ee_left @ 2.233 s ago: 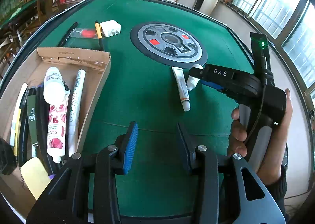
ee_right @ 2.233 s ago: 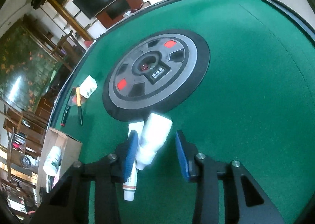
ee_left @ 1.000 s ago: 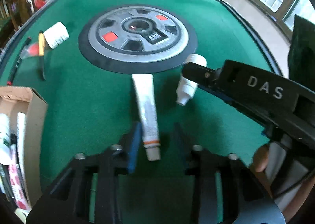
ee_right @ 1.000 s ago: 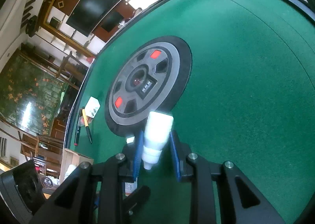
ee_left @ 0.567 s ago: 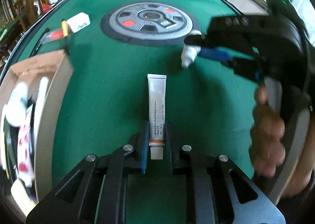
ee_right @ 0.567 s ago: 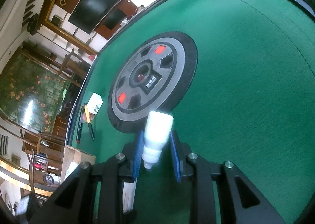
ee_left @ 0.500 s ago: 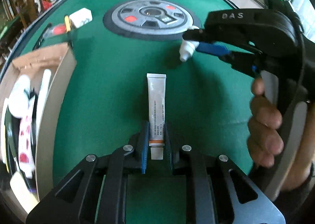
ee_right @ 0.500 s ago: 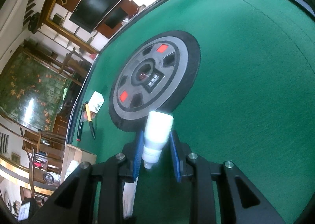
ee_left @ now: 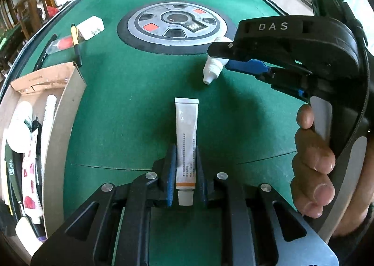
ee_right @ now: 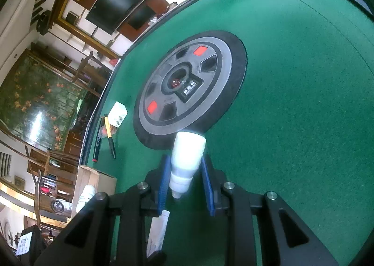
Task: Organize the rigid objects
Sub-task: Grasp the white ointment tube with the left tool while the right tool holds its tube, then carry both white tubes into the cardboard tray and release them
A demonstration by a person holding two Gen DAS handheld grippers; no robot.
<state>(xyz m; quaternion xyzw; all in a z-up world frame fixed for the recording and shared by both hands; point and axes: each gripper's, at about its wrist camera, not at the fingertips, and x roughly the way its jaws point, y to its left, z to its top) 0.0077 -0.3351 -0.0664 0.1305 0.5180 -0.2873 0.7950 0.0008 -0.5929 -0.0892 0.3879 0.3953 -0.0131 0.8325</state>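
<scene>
We should carry both items level toward the cardboard box [ee_left: 70, 93] at the left of the frame and lower them in gently, without knocking what already lies there. Our left hand-held gripper [ee_left: 185, 172] has just been closing and pinches the white tube [ee_left: 186, 135] near its cap end, low in the centre above the table [ee_left: 121, 102]. Our right hand-held gripper [ee_right: 185, 180] pinches the small white bottle [ee_right: 187, 156], nozzle pointing back toward us.
</scene>
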